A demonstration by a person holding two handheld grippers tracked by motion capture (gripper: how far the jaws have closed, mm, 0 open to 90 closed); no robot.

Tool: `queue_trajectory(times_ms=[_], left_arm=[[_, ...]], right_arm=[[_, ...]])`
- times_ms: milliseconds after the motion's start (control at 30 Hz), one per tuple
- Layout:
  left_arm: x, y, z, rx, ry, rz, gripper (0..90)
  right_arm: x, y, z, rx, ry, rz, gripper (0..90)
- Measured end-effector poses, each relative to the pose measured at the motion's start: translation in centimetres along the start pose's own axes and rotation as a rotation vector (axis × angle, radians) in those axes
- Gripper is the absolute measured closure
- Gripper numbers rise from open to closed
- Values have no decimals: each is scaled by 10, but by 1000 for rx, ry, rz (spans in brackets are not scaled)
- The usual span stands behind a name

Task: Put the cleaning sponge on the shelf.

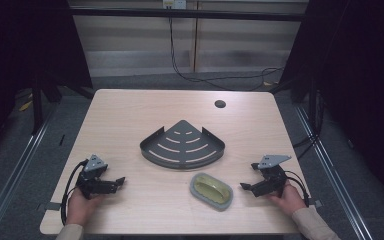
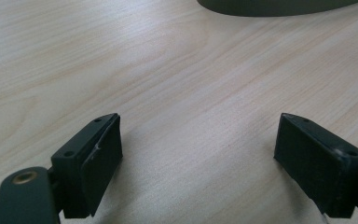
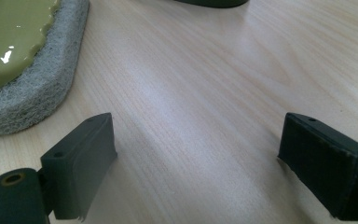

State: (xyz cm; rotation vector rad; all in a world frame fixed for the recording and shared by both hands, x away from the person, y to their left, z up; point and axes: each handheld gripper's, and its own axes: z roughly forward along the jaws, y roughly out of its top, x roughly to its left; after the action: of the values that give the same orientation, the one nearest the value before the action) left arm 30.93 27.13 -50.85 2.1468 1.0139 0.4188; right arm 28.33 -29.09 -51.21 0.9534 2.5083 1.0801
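Observation:
A dark grey fan-shaped corner rack (image 1: 182, 145) with curved slots lies at the middle of the wooden table (image 1: 130, 110). In front of it, to the right, sits an oval grey scouring pad with a yellow-green top (image 1: 211, 191); its grey edge and glossy top (image 3: 18, 56) fill the upper left of the right gripper view. My left gripper (image 1: 121, 182) rests open near the front left, with bare wood between its jaws (image 2: 198, 154). My right gripper (image 1: 247, 177) stands open just right of the pad, nothing between its jaws (image 3: 196, 158).
A round dark hole (image 1: 220, 104) is set in the table at the back right. Black cables (image 1: 200, 75) trail on the floor behind the table. The rack's rim (image 2: 279, 5) shows at the top of the left gripper view.

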Motion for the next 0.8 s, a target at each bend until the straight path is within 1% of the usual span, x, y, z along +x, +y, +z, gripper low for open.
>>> queue_trajectory(times_ms=[67,100,167,233,267,333,367,400,467,500,533,600,633,667,700,733,767,800], left_arm=[[0,0,0,0,1,-1,145],[0,0,0,0,0,2,145],[0,0,0,0,0,2,145],[0,0,0,0,1,2,145],[0,0,0,0,1,0,145],[0,0,0,1,1,2,145],[0,0,0,1,1,2,145],[0,0,0,2,0,0,145],[0,0,0,1,0,-1,145],[0,0,0,1,1,2,145],[0,0,0,2,0,1,145],[0,0,0,0,1,2,145],[0,0,0,0,0,1,145],[0,0,0,1,1,1,145],[0,0,0,1,1,1,145],[0,0,0,0,1,2,145],[0,0,0,2,1,1,145],[0,0,0,0,1,2,145]], right_arm=[[0,0,0,3,-2,3,102],[0,2,0,20,-8,8,104],[0,3,0,28,-13,14,103],[1,6,0,57,-25,27,104],[2,9,0,78,-27,33,107],[3,15,-2,137,-37,45,137],[3,15,-2,137,-37,45,137],[2,21,-2,194,-54,65,174],[1,29,-4,258,-63,125,228],[0,31,-4,280,-64,142,250],[1,35,-4,313,-61,156,268],[1,41,-4,367,-60,136,273],[0,45,-4,395,-62,141,273],[0,48,-4,403,-45,152,273],[0,48,-4,403,-45,152,273],[-1,50,-5,402,-29,155,273],[0,57,-7,423,-21,145,274],[1,61,-8,437,-23,132,274]])
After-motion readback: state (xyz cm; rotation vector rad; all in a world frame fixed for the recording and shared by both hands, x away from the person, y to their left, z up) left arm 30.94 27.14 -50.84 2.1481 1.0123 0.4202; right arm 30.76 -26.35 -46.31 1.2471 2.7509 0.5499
